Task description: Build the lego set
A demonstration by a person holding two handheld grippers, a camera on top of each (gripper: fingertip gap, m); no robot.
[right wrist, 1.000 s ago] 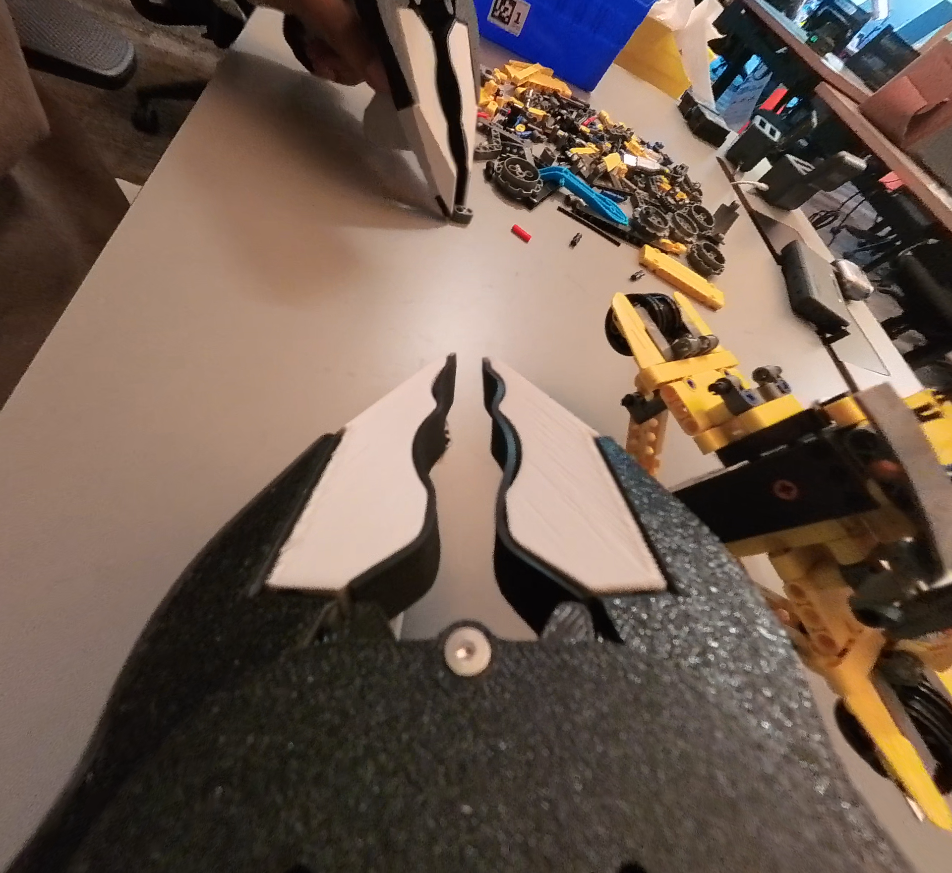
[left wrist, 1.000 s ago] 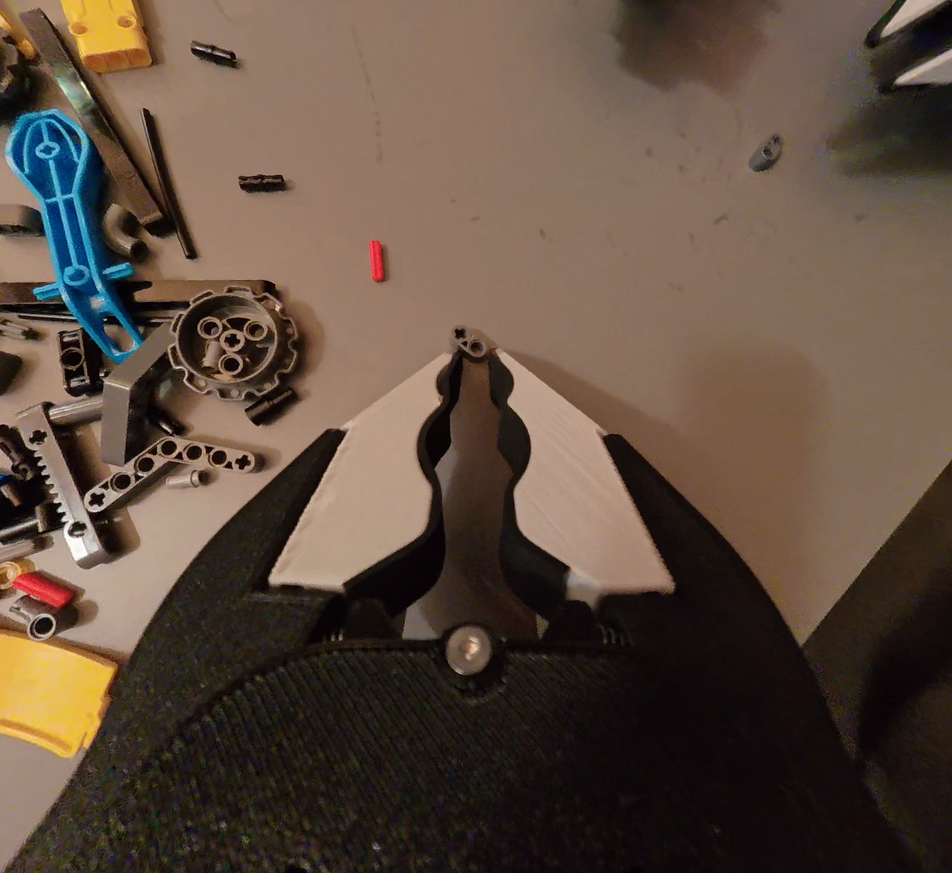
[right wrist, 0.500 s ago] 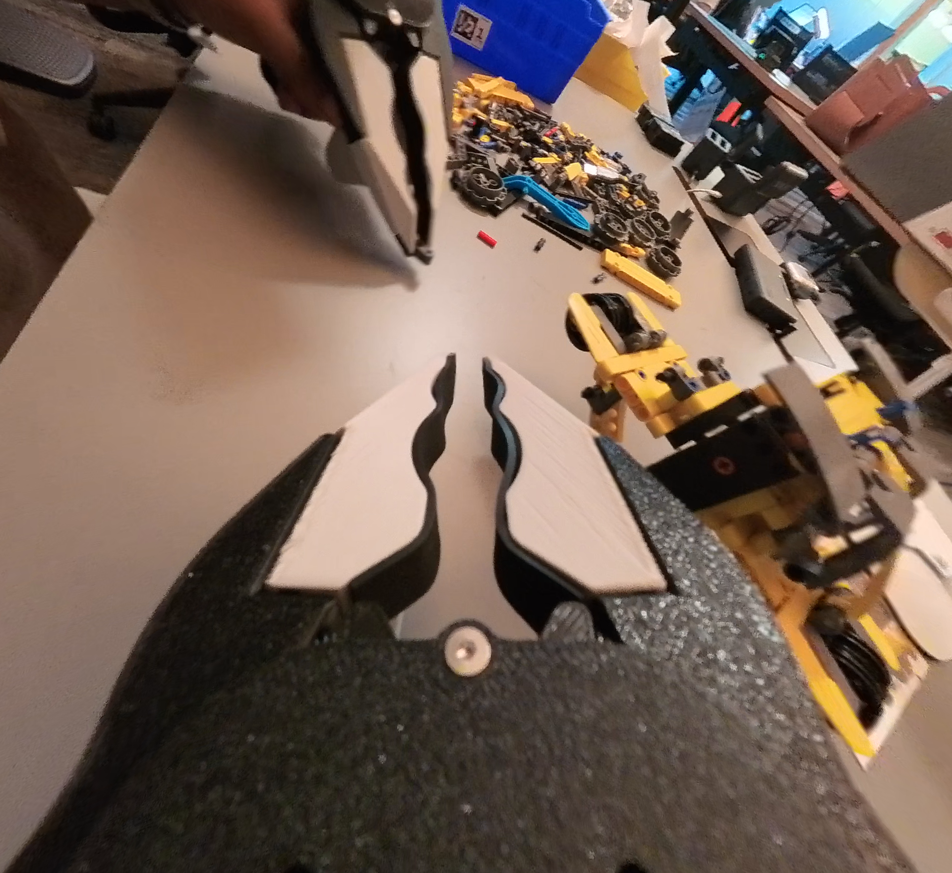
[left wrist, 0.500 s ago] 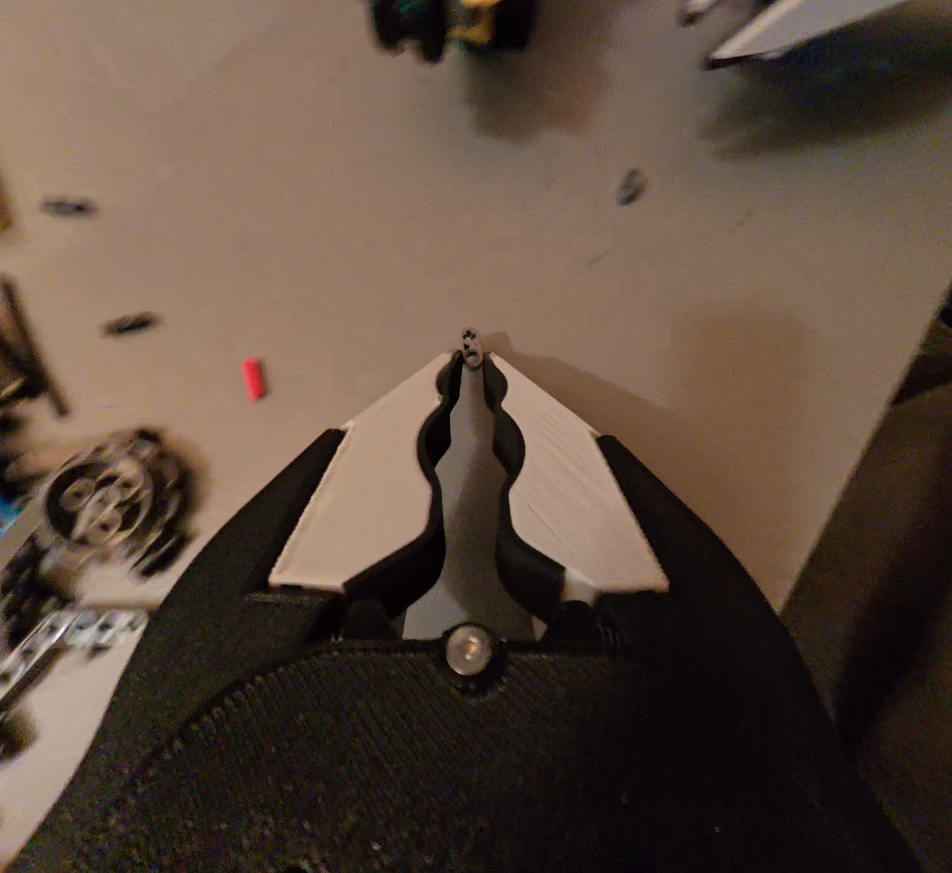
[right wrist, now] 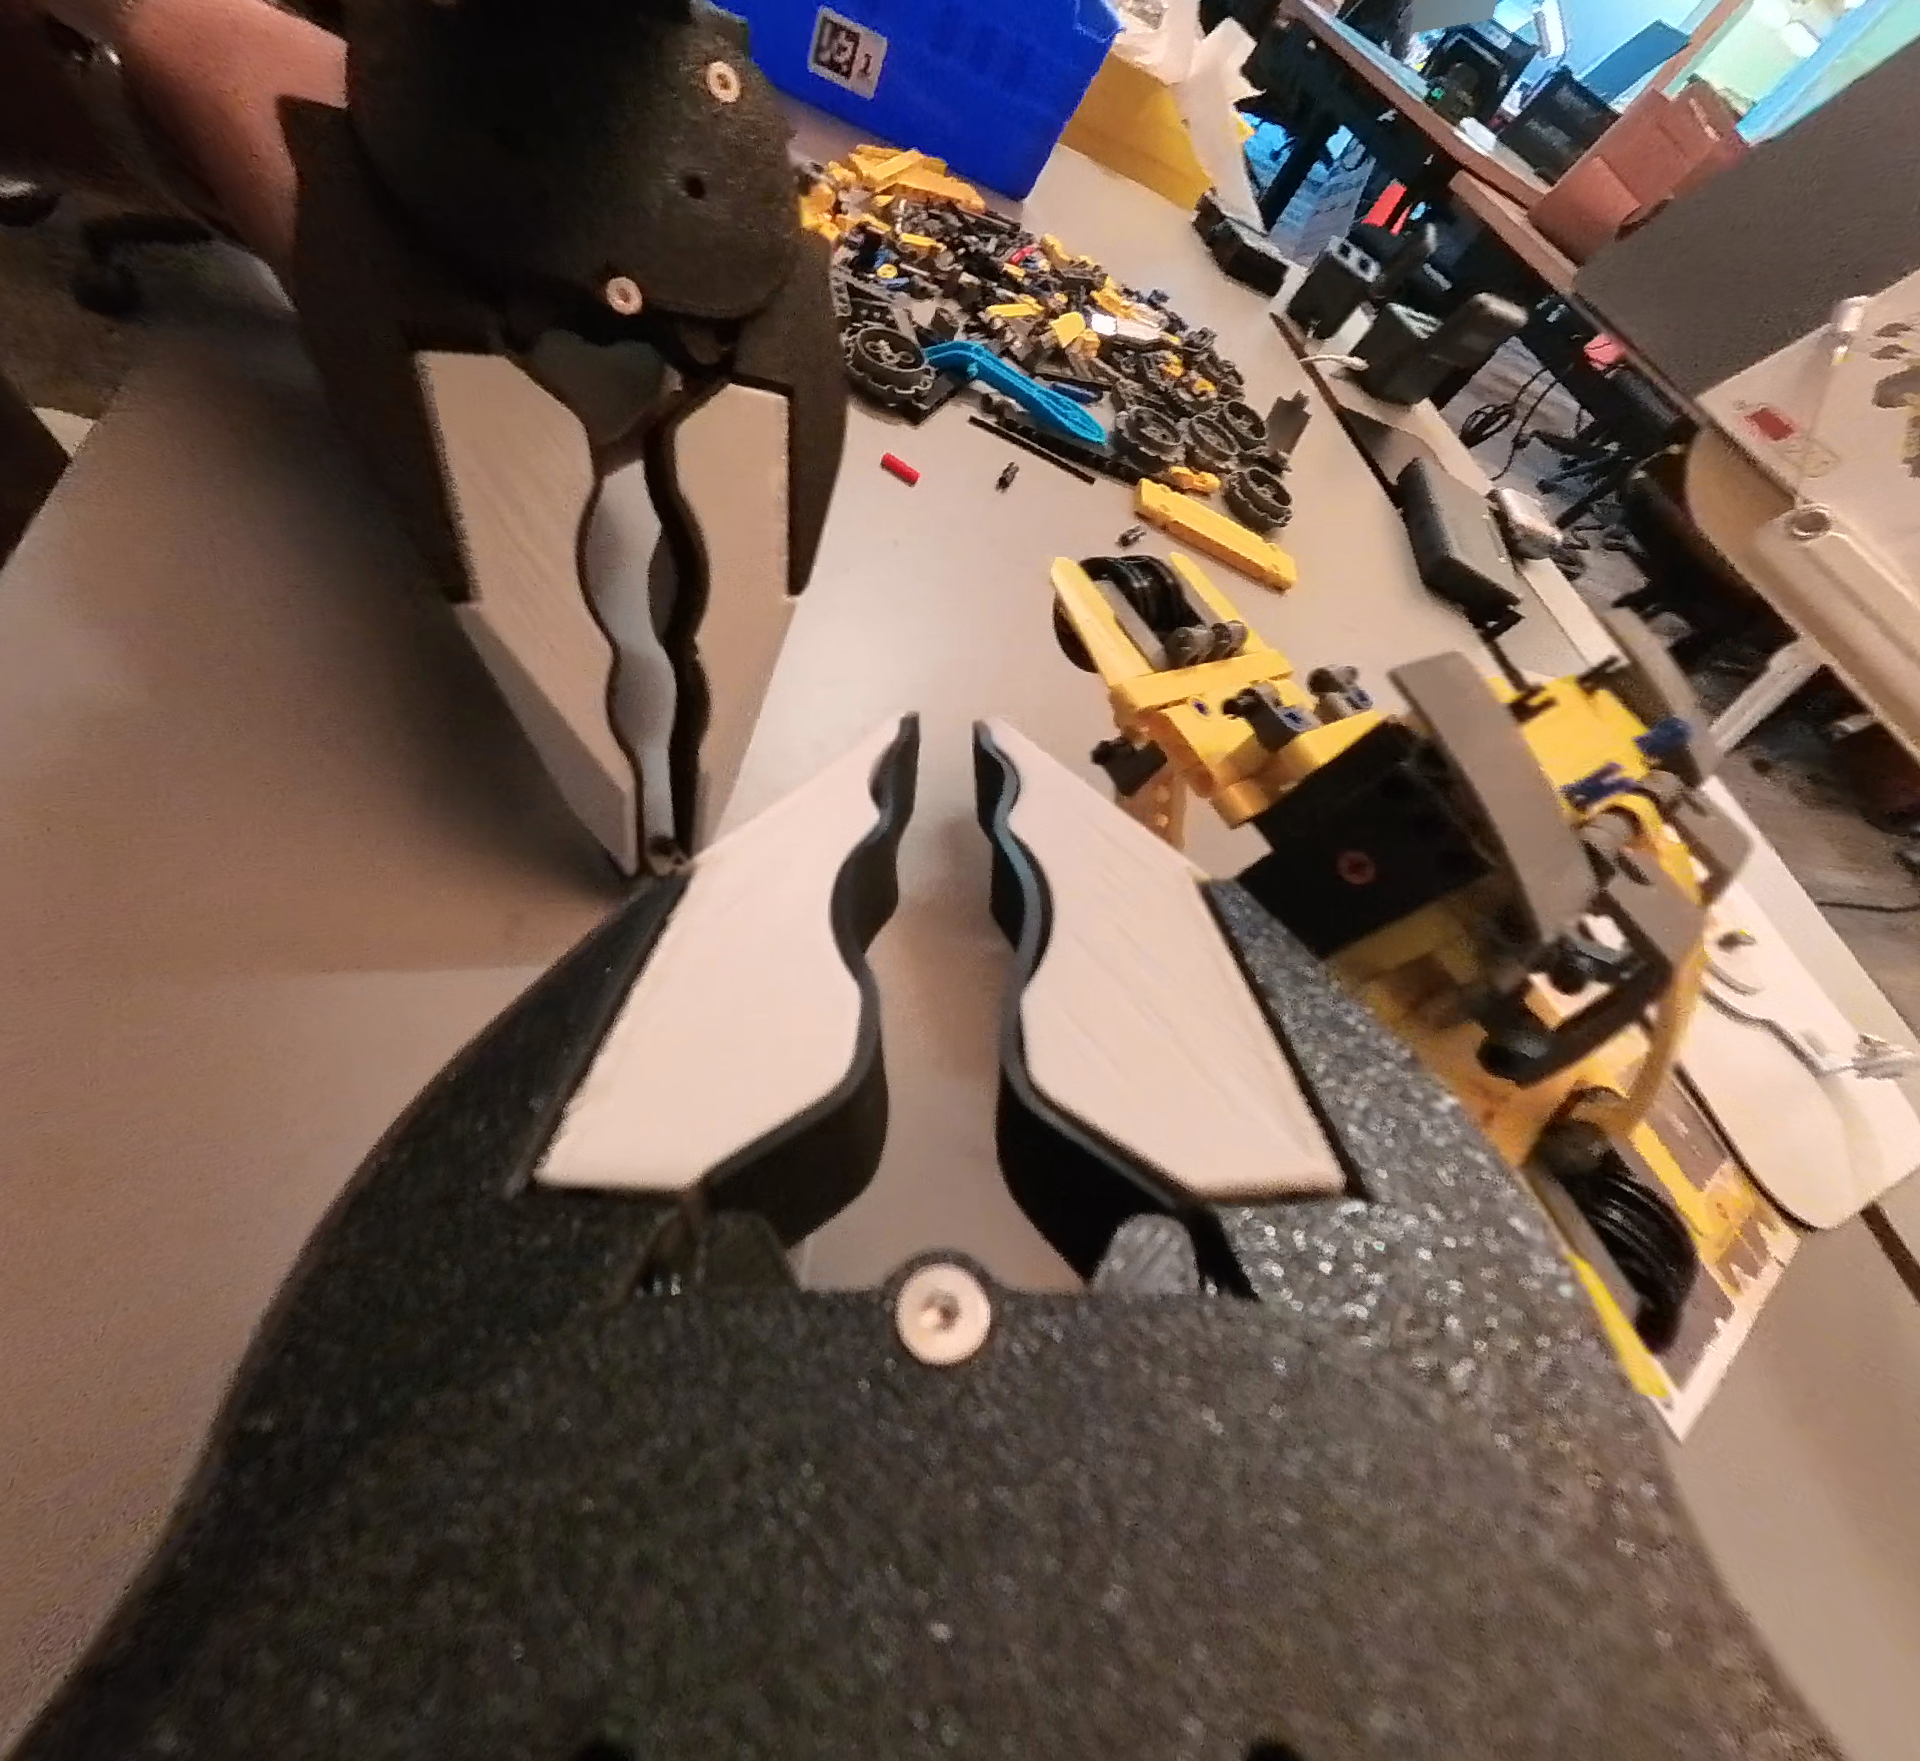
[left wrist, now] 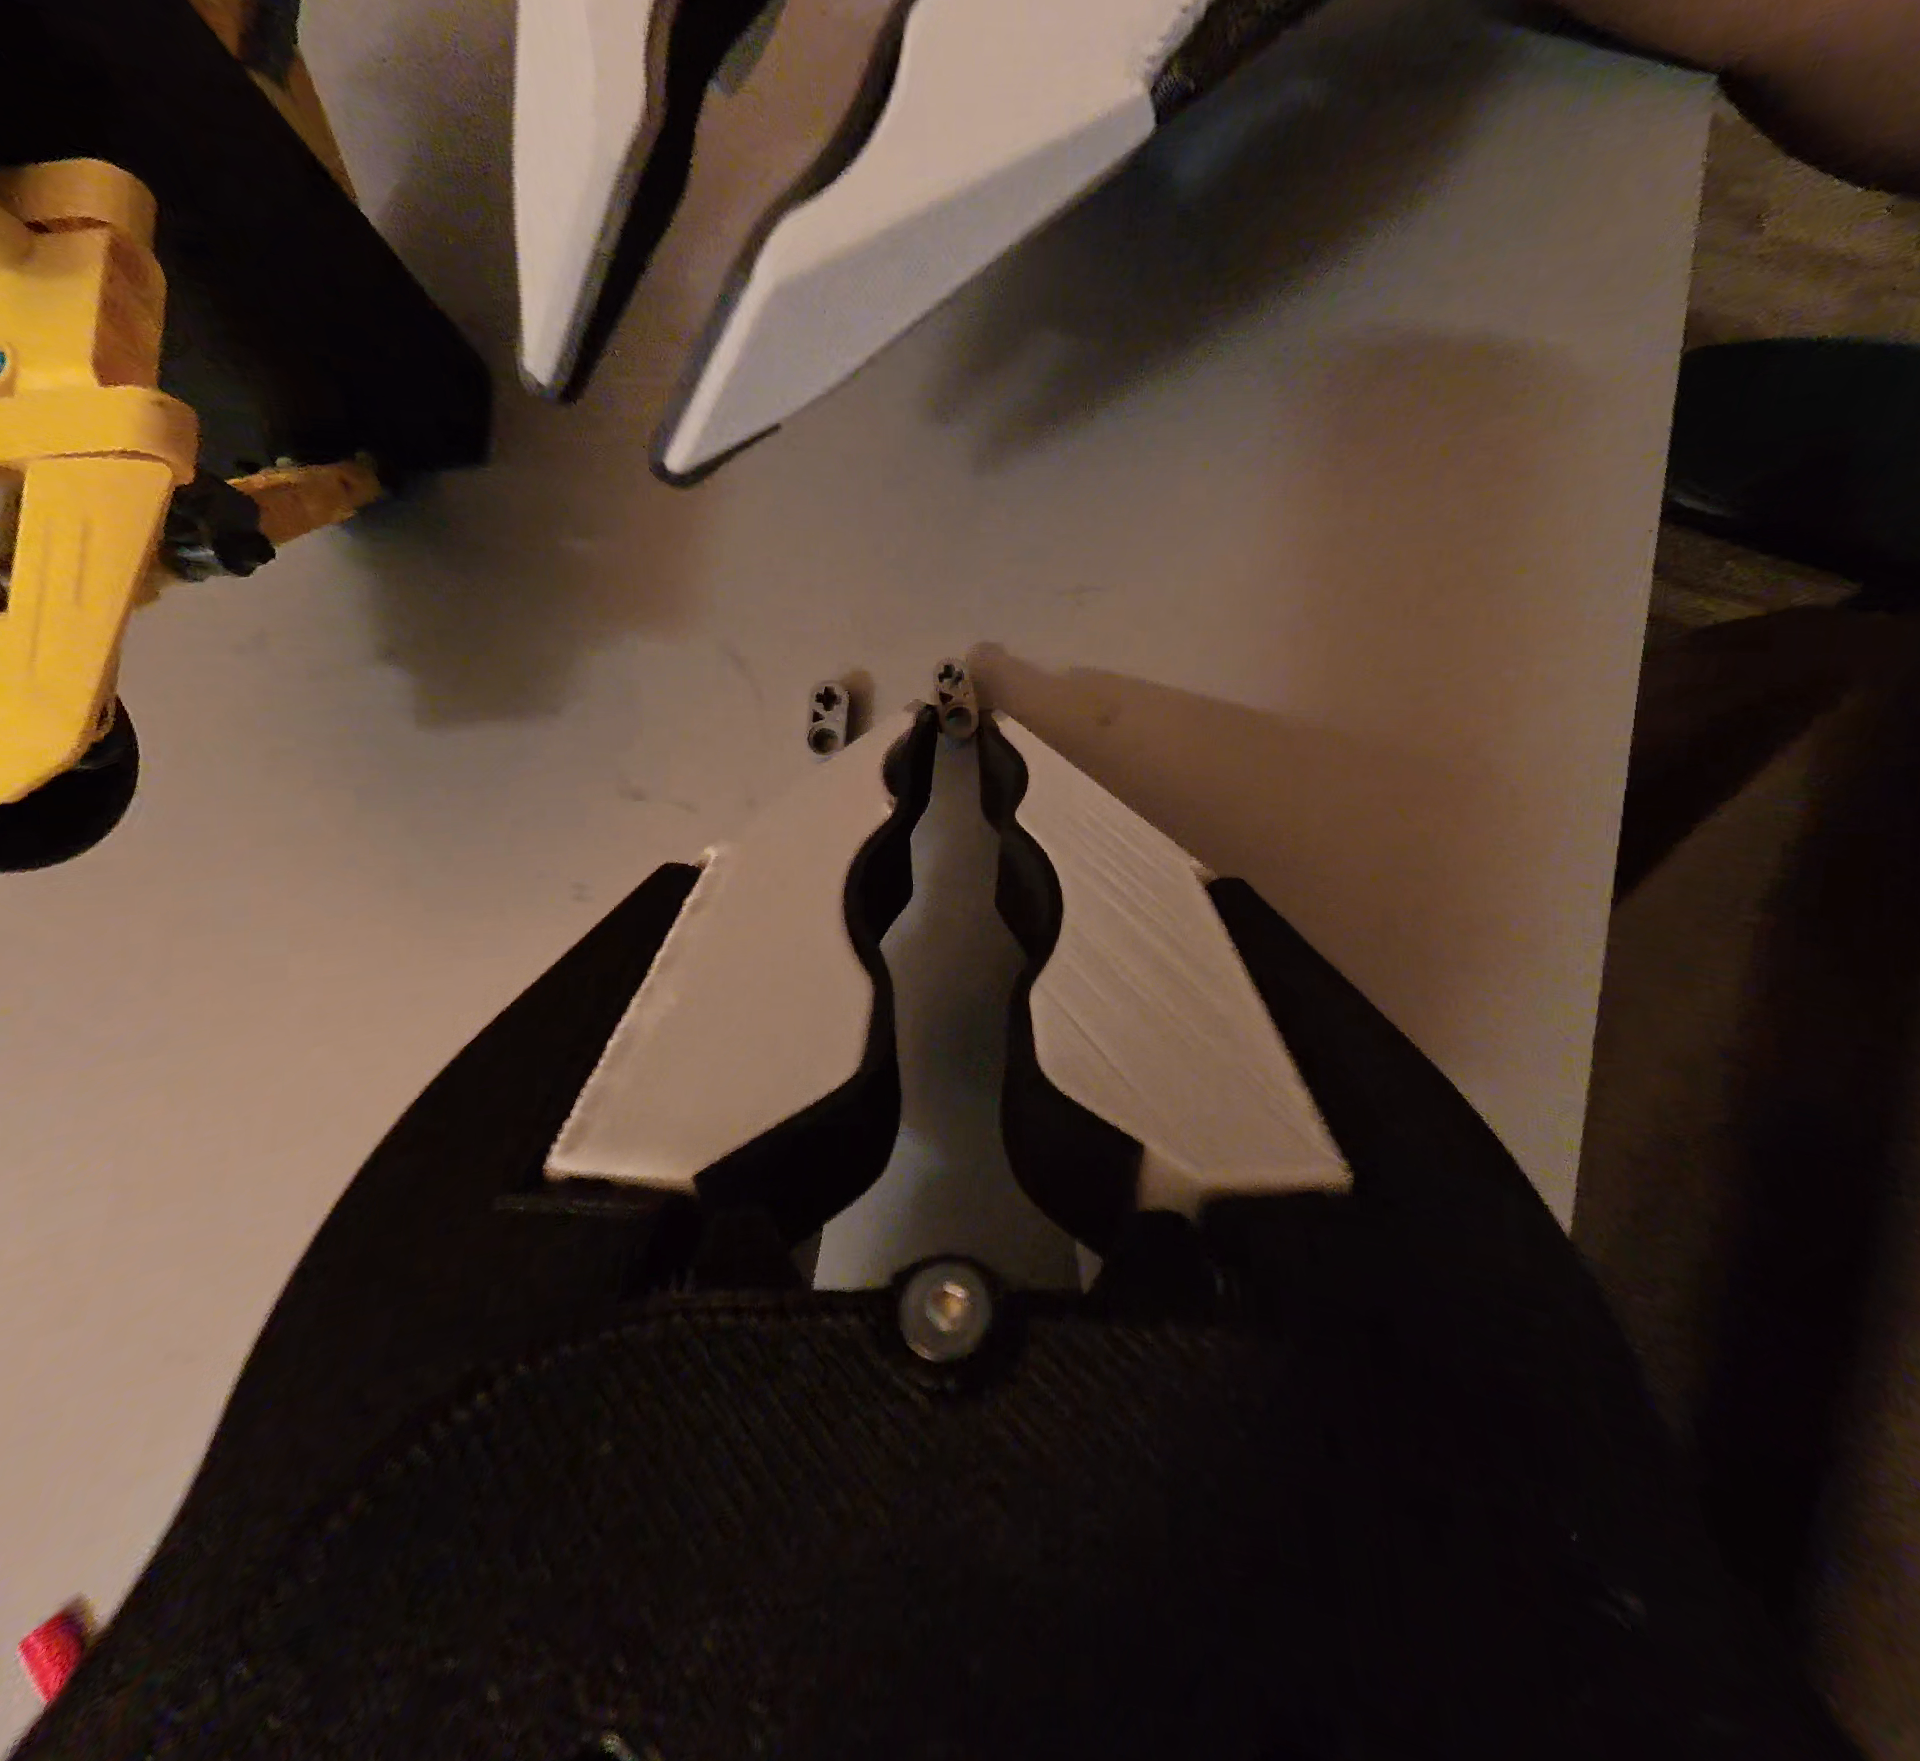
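Observation:
My left gripper (left wrist: 954, 724) is shut on a small grey two-hole connector (left wrist: 954, 688), held at its fingertips just above the grey table (left wrist: 312, 932). A second grey connector (left wrist: 828, 712) like it lies on the table just left of those tips. My right gripper (right wrist: 945, 737) is empty, its jaws a narrow gap apart, low over the table. It also shows in the left wrist view (left wrist: 613, 428), pointing toward the left gripper's tips. The left gripper shows in the right wrist view (right wrist: 657, 851), tips down at the table, close to my right gripper's left finger.
A partly built yellow and black brick vehicle (right wrist: 1351, 776) stands right of my right gripper and shows in the left wrist view (left wrist: 83, 423). A pile of loose bricks (right wrist: 1039, 329), a red pin (right wrist: 900, 468) and a blue bin (right wrist: 935, 49) lie farther back. The table edge (left wrist: 1652, 672) runs on the right. The grippers' ends are close to 8 cm from one another.
My left gripper has carried the grey connector away from the parts pile, over to the right gripper and the second connector. The right gripper has held its narrow gap.

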